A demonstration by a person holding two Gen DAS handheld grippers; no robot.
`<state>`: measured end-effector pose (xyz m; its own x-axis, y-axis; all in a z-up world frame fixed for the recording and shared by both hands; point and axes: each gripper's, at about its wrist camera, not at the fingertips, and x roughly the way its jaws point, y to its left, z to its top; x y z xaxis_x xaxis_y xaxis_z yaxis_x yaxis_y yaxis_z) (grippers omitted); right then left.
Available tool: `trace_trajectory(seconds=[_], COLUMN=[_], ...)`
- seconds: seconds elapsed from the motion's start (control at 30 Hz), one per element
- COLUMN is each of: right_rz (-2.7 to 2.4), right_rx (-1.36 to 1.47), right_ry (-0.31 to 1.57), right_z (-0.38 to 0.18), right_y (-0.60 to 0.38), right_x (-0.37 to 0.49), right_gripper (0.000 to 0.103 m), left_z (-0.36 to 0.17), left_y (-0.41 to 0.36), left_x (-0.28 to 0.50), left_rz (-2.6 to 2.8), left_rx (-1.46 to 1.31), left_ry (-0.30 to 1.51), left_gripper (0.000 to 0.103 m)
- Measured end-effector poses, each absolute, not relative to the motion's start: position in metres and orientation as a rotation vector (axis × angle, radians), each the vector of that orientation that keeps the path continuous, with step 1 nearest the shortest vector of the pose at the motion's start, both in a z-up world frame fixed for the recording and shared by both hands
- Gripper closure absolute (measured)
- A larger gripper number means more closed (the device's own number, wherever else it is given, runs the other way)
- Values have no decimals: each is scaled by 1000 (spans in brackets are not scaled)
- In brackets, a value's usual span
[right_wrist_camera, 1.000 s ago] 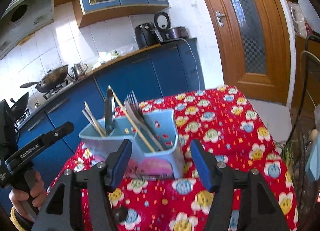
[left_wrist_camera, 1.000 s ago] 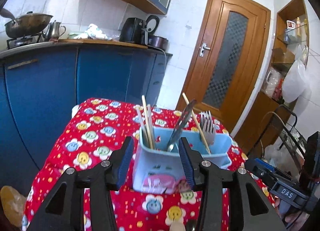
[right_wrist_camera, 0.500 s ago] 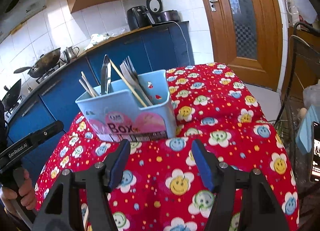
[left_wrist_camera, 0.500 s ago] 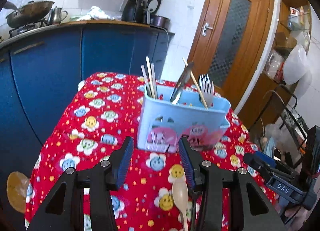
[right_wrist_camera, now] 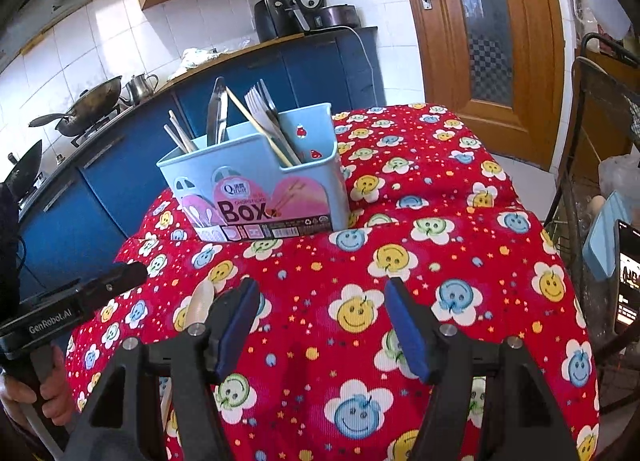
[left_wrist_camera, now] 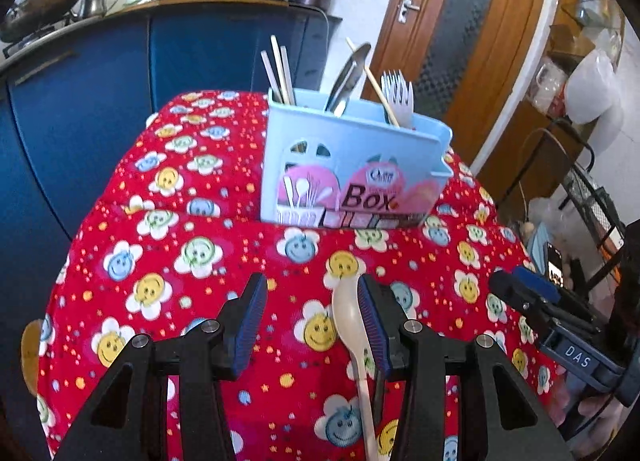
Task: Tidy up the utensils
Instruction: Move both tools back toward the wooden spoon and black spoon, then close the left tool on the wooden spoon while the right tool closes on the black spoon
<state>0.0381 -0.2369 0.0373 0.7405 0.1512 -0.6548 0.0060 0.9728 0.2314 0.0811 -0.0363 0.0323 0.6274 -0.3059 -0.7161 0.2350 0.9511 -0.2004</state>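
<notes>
A light blue utensil box [left_wrist_camera: 352, 173] stands on the red flowered tablecloth [left_wrist_camera: 192, 253]; it also shows in the right wrist view [right_wrist_camera: 260, 189]. It holds chopsticks [left_wrist_camera: 278, 73], a metal knife [left_wrist_camera: 346, 79] and white forks [left_wrist_camera: 398, 95]. A cream plastic spoon [left_wrist_camera: 352, 325] lies on the cloth, close beside the inner face of my left gripper's right finger. My left gripper [left_wrist_camera: 310, 317] is open, low over the cloth. My right gripper [right_wrist_camera: 320, 321] is open and empty above the cloth; the spoon's bowl [right_wrist_camera: 200, 301] shows just left of its left finger.
Blue kitchen cabinets [left_wrist_camera: 100, 73] with a wok [right_wrist_camera: 92, 101] and appliances stand behind the table. A wooden door [right_wrist_camera: 492, 21] is at the back right. A metal rack [left_wrist_camera: 592, 197] stands right of the table. The cloth falls off at the table's edges.
Both grippers have pulled back from the box and dropped lower toward the cloth. The spoon has come into view between my left gripper's fingers.
</notes>
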Motion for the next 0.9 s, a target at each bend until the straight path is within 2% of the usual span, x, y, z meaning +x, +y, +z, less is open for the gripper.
trace_trajectory(seconds=[0.53, 0.6, 0.63, 0.73, 0.9], right_rz=[92, 91, 91, 90, 91], right_rx=[271, 276, 279, 283, 286], right_ry=[758, 761, 762, 764, 766], right_z=[26, 24, 24, 23, 22], right_y=[-250, -251, -252, -253, -254], right_x=[27, 26, 26, 25, 25], right_gripper=[35, 35, 35, 35, 35], left_z=[-1, -5, -7, -13, -15], left_y=[-59, -62, -63, -65, -61], left_x=[78, 78, 78, 79, 80], left_rz=[-365, -383, -388, -394, -400], left_rx=[-67, -71, -70, -77, -99], left_ry=[1038, 1060, 1072, 1108, 1107], left_gripper=[55, 59, 66, 77, 88])
